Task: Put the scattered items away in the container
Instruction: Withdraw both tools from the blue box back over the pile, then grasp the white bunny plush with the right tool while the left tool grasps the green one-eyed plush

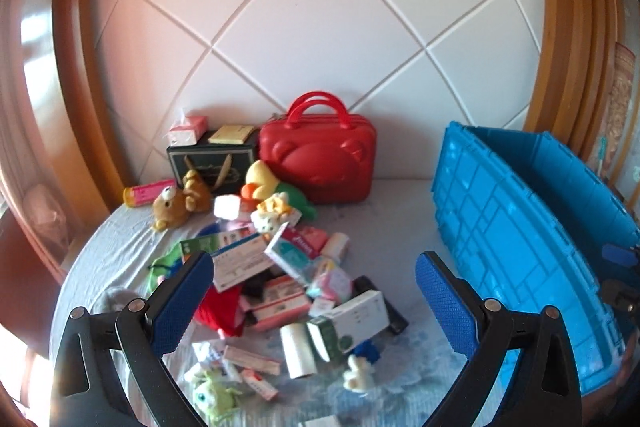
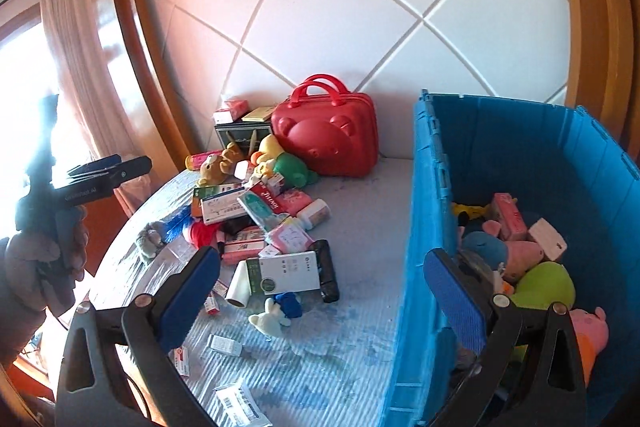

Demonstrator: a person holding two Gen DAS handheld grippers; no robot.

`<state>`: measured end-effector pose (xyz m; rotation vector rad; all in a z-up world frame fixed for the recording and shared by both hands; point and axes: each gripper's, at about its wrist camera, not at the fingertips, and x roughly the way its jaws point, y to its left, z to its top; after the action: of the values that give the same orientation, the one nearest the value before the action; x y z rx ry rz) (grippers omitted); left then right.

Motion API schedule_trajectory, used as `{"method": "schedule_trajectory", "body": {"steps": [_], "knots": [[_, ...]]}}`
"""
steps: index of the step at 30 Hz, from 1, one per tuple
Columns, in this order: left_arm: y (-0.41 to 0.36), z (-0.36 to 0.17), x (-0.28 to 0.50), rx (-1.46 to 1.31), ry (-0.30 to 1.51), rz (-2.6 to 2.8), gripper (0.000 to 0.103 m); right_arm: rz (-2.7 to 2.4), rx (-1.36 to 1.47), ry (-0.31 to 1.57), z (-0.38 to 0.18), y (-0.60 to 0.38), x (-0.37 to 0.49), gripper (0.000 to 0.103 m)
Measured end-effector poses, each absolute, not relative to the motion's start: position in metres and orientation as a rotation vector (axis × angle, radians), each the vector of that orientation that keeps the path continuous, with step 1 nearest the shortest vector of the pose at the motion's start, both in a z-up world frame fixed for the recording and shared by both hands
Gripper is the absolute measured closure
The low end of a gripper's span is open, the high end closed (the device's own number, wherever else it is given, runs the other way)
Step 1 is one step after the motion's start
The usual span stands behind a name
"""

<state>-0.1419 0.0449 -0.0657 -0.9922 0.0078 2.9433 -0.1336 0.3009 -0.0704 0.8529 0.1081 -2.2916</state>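
A heap of small boxes, bottles and plush toys lies on the bed; it also shows in the right wrist view. A white and green box lies at the heap's near side, also in the right wrist view. The blue crate stands at the right; in the right wrist view its wall shows, with plush toys and boxes inside. My left gripper is open and empty above the heap. My right gripper is open and empty over the crate's left wall. The left gripper also shows from the side.
A red bear-shaped case stands against the padded headboard, with a dark gift box and a tissue pack beside it. A brown teddy and a yellow-green plush lie in front. A wooden frame curves along the left.
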Motion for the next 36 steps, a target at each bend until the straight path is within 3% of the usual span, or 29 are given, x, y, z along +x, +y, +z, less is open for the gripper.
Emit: {"method": "schedule_trajectory", "body": {"steps": [12,26,32,36], "knots": [[-0.071,-0.148,-0.134,-1.265,0.059,2.915,0.005,-2.231,0.972,0.167,-0.109,0.208,-0.102,0.000],[-0.113,-0.328,-0.143,-1.690,0.026,2.576,0.009,-2.214,1.196,0.220,-0.186,0.150,-0.086,0.000],[-0.123,-0.387,-0.150,-1.834,-0.079,2.474,0.015,-2.192,1.270,0.263,-0.213,0.132,-0.083,0.000],[-0.126,-0.399,-0.151,-1.838,-0.115,2.472,0.024,-2.182,1.304,0.284,-0.230,0.123,-0.084,0.000]]}}
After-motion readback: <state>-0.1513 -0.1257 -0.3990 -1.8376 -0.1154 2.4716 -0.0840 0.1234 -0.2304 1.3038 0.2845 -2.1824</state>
